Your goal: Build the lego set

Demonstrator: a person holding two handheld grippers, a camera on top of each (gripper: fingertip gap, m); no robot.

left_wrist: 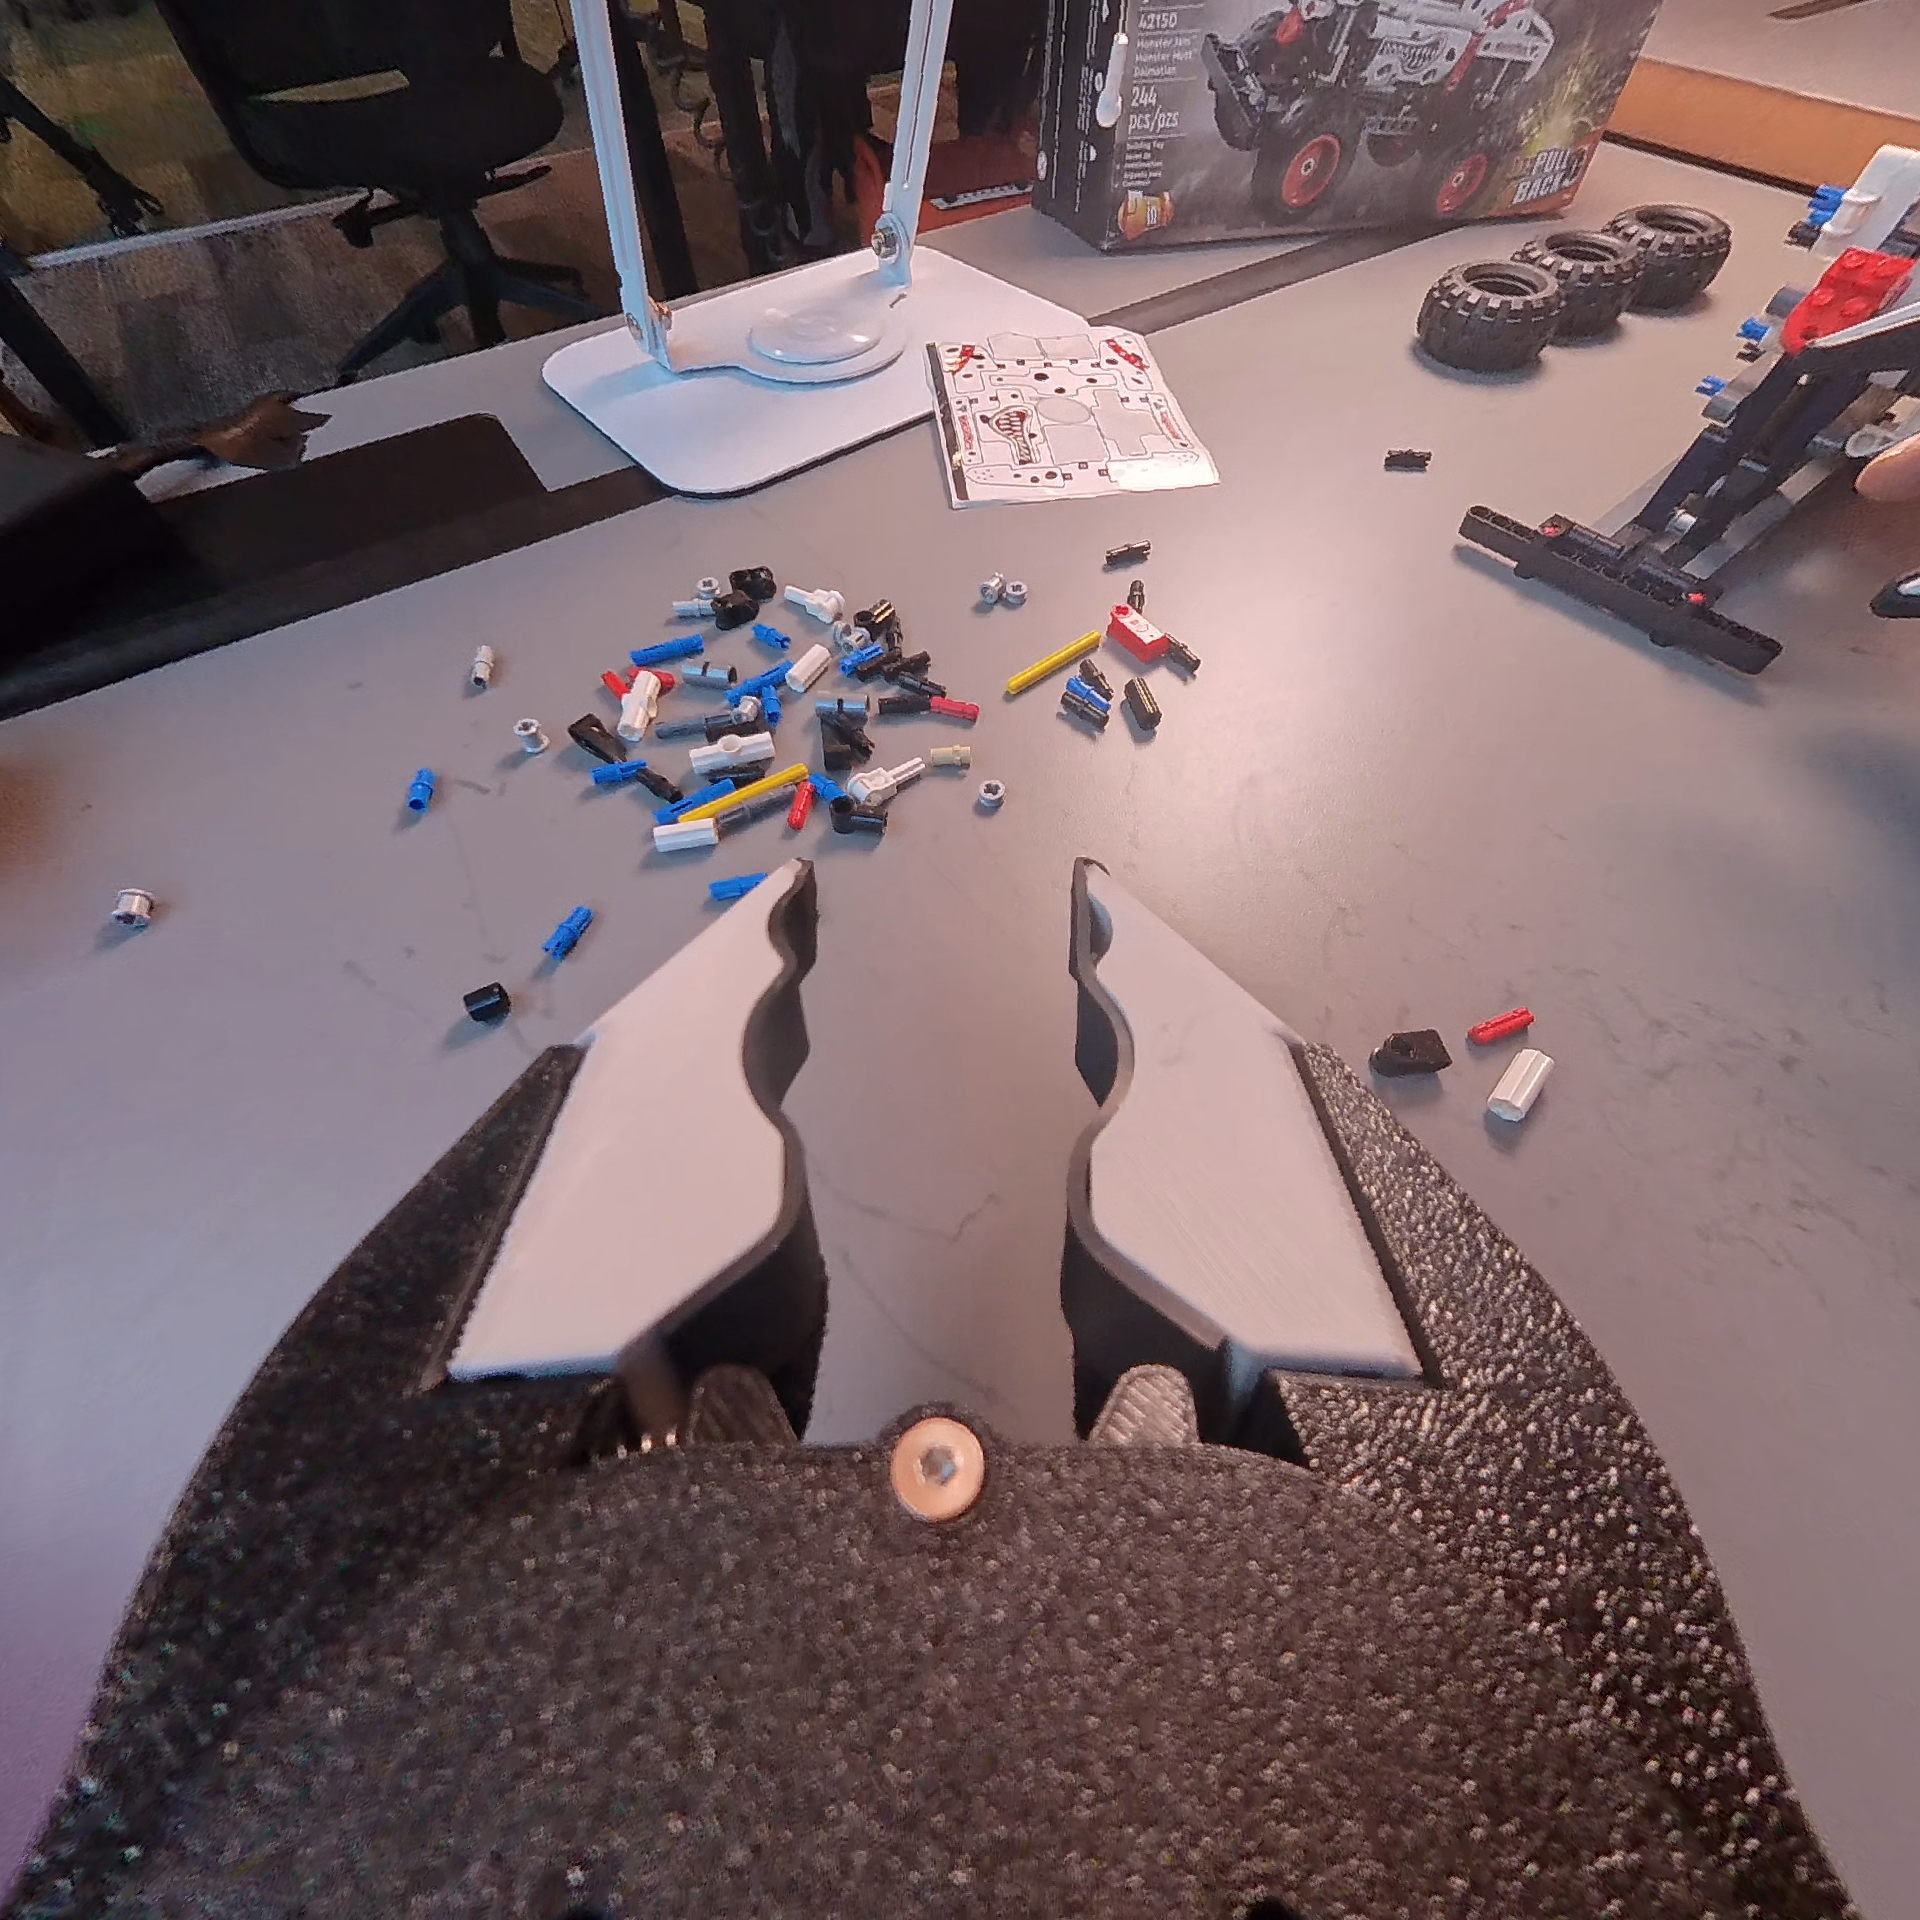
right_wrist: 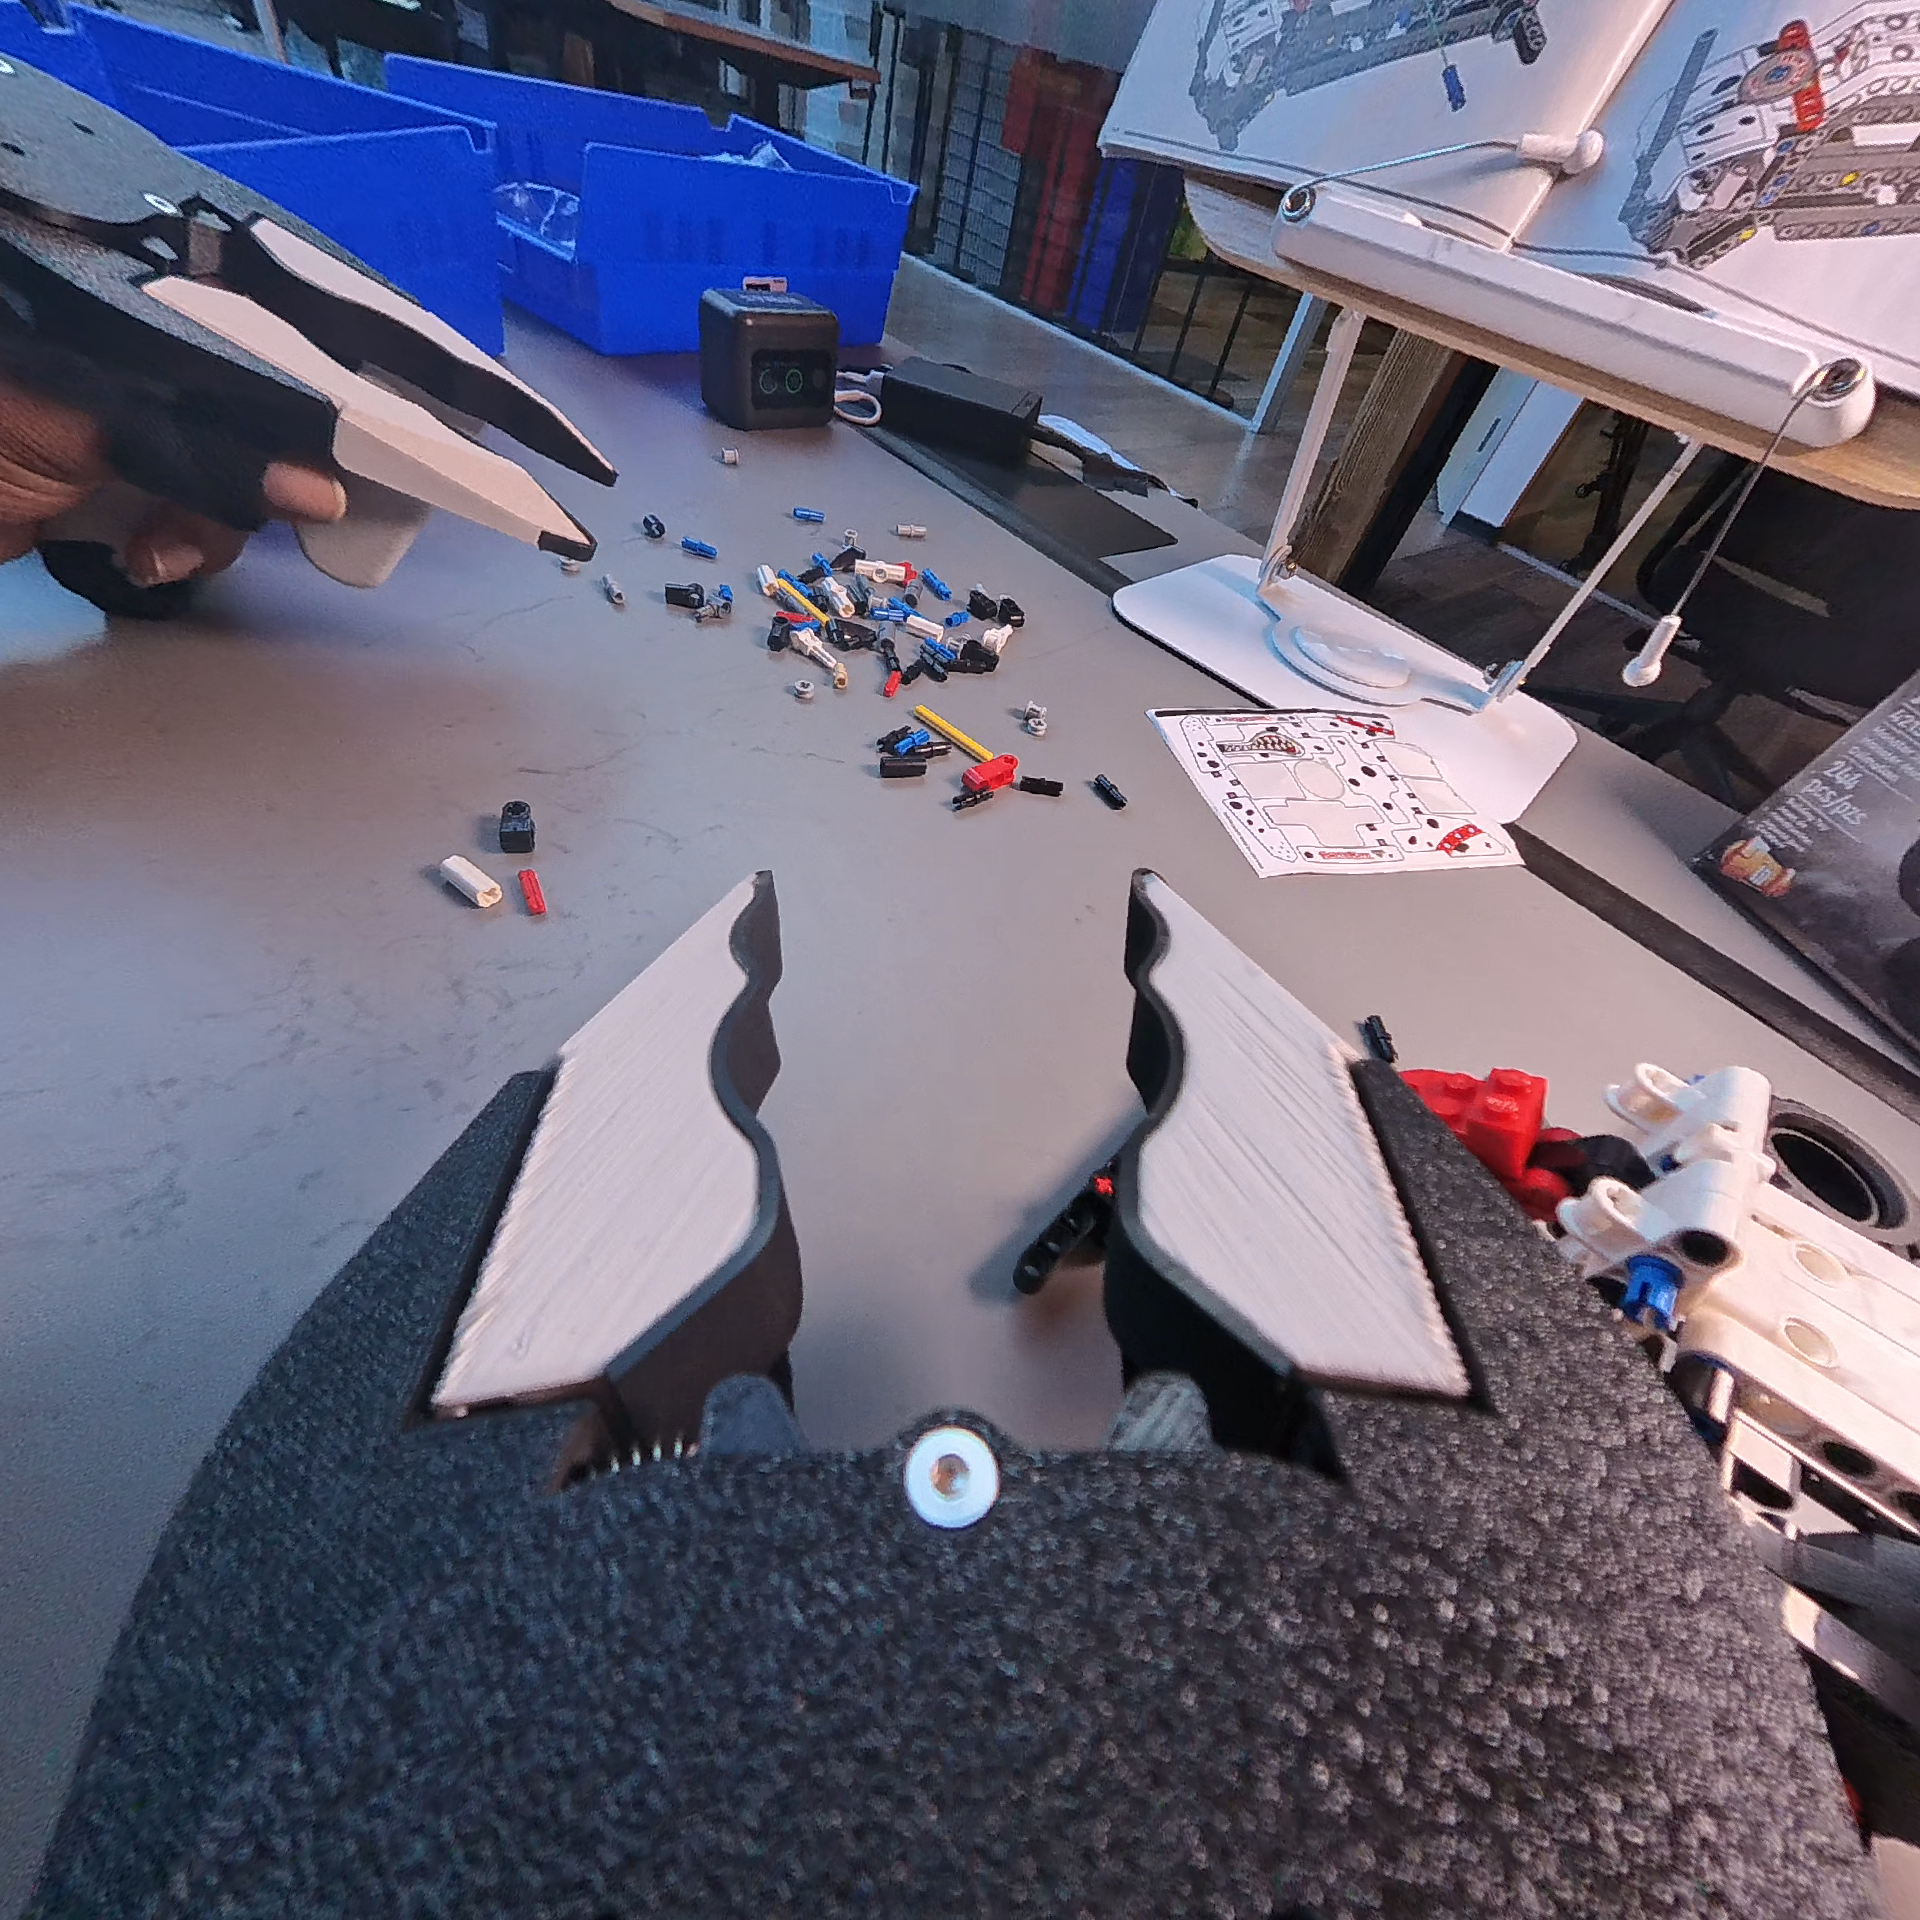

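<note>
A scatter of small lego pins and connectors (left_wrist: pixel 774 707) in blue, black, white, red and yellow lies on the grey table; it also shows in the right wrist view (right_wrist: pixel 883 623). My left gripper (left_wrist: pixel 943 883) is open and empty, hovering just short of the scatter. It shows at the upper left of the right wrist view (right_wrist: pixel 592 514). My right gripper (right_wrist: pixel 951 894) is open and empty over bare table. The half-built lego truck frame (left_wrist: pixel 1662 540) stands at the right; its white and red part (right_wrist: pixel 1704 1226) sits beside my right gripper.
Three black tyres (left_wrist: pixel 1574 281) and the set's box (left_wrist: pixel 1340 104) stand at the back right. A sticker sheet (left_wrist: pixel 1070 421) lies by a white stand base (left_wrist: pixel 748 395) that holds the instruction booklet (right_wrist: pixel 1558 125). Blue bins (right_wrist: pixel 644 218) and a black cube (right_wrist: pixel 769 358) stand behind.
</note>
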